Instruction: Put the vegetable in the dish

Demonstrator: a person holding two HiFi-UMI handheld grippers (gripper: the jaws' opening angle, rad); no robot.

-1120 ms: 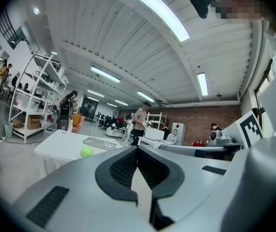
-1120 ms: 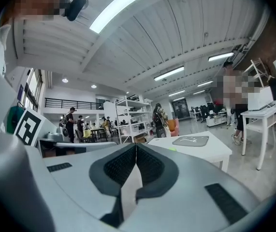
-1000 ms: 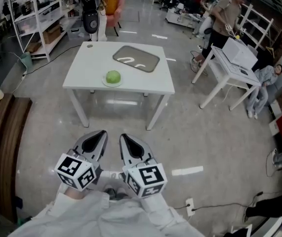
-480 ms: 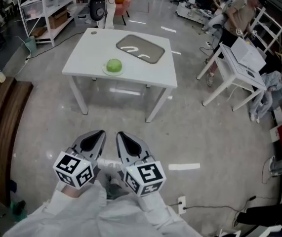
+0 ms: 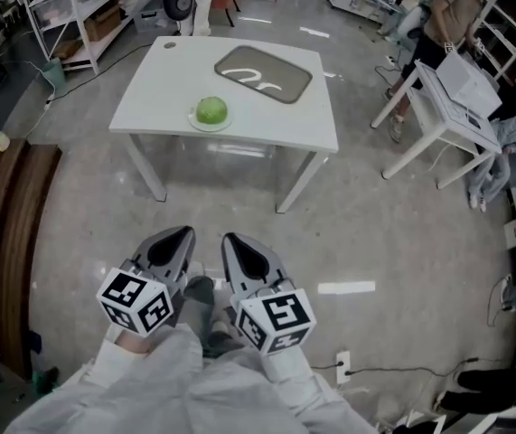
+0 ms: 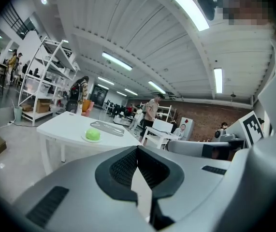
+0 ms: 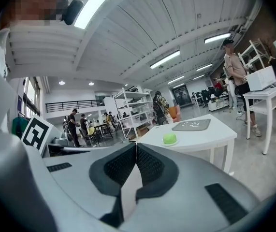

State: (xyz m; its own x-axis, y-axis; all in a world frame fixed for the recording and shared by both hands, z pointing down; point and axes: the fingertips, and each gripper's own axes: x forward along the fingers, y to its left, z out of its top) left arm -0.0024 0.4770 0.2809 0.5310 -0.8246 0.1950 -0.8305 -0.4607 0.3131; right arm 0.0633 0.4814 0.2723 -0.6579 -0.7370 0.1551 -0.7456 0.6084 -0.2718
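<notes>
A green round vegetable [image 5: 211,110] rests in a small pale dish [image 5: 194,122] near the front edge of a white table [image 5: 149,98]. It also shows small and far off as the vegetable [image 6: 93,135] in the left gripper view and the vegetable [image 7: 169,138] in the right gripper view. Both grippers hang close to my body, well short of the table, side by side above the floor. My left gripper [image 5: 179,236] is shut and empty. My right gripper [image 5: 231,241] is shut too, with nothing between its jaws.
A grey mat [image 5: 263,71] lies on the table behind the dish. Another white table [image 5: 461,98] with a person [image 5: 447,16] beside it stands at the right. Shelving [image 5: 77,3] lines the far left. A brown wooden bench [image 5: 9,233] runs along the left.
The view has shifted so the table now sits slightly nearer and more central. Both grippers stay shut and together, drifting a little lower in the head view.
</notes>
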